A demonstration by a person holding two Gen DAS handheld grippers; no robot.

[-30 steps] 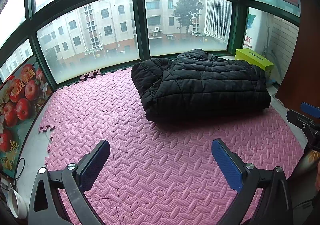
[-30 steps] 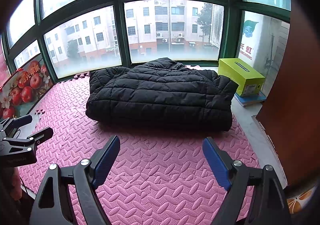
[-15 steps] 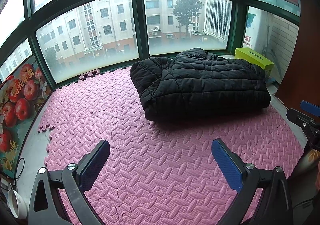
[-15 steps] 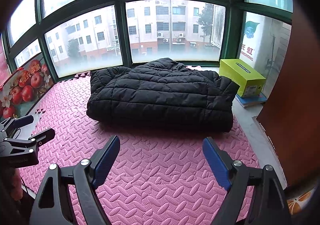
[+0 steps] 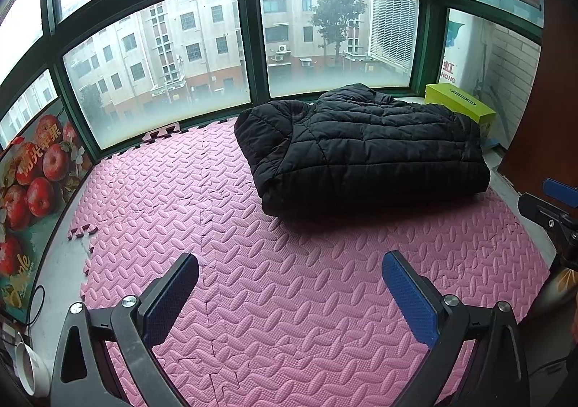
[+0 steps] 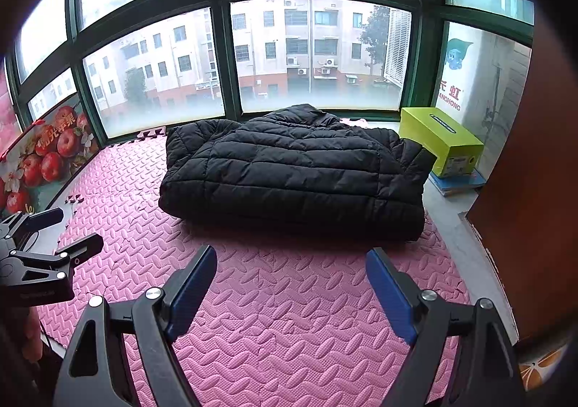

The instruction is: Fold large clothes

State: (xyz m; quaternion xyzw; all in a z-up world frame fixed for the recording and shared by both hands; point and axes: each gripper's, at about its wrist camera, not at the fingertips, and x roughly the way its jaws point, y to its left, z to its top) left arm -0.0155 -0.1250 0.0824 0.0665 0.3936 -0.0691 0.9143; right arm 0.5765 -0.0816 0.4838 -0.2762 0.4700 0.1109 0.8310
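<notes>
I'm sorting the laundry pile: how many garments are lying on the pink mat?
1. A black puffer jacket, already folded into a bundle, lies at the far side of the pink mat near the windows, beside the green box. Anything tucked under it would be hidden.

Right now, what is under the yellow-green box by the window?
The yellow-green box rests on a flat blue item, perhaps a book, on the grey ledge. Anything beneath its middle is covered.
</notes>
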